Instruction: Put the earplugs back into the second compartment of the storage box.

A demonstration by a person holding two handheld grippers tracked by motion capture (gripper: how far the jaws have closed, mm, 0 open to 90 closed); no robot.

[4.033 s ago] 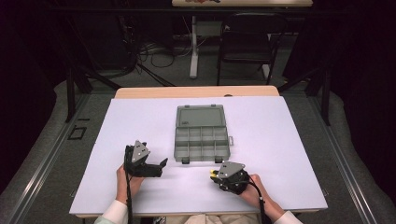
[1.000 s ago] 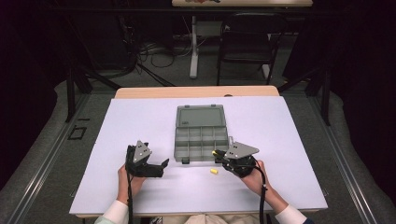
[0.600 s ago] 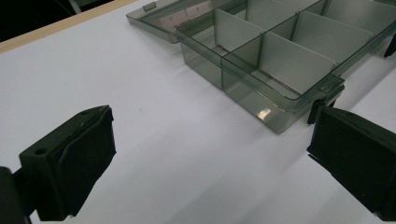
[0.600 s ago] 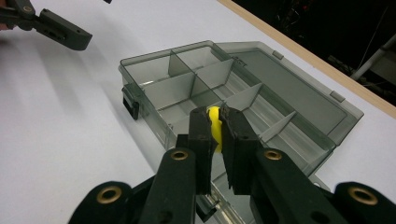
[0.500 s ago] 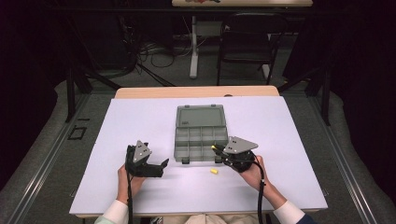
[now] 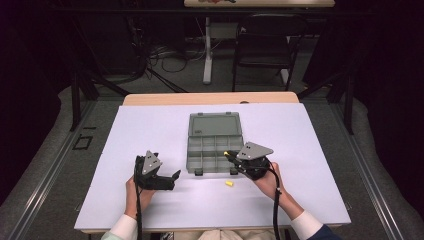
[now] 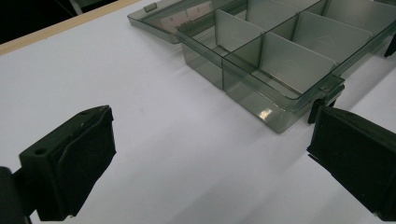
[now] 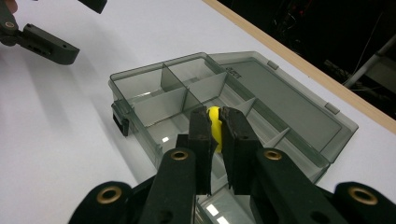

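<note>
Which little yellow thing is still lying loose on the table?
Find the grey compartment box mid-table. Just in front of its near right corner, on the bare white table, lies the loose yellow piece. Its twin is pinched in the right tool, above the box.

The right gripper now sits at the organizer box's front right compartments, up from the table's five o'clock. It pinches one yellow piece; another yellow piece lies on the table.

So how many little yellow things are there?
2. One yellow piece is pinched in the right gripper over the open box. The other piece lies on the table just in front of the box. More may be hidden.
</note>
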